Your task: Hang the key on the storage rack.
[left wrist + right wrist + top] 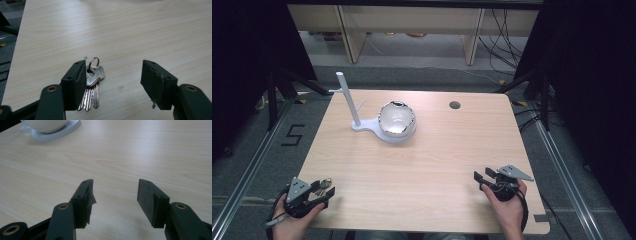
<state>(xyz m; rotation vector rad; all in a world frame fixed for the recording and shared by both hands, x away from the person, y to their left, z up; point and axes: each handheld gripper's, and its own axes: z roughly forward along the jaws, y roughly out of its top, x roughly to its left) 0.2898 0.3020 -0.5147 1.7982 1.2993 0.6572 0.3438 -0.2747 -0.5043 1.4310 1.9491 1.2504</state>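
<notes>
- My left gripper [113, 82] sits at the near left corner of the pale wooden counter [422, 165], jaws spread wide, clamping nothing.
- The bunch of silver metal keys on a ring [93, 82] lies flat on the counter between those jaws (right against the left-hand pad in the left gripper view, well clear of the other).
- My right gripper [113, 200] rests near the right corner, jaws apart and empty.
- The shiny silver bowl [396, 120] on its white stand [357, 125] sits far across the counter.
</notes>
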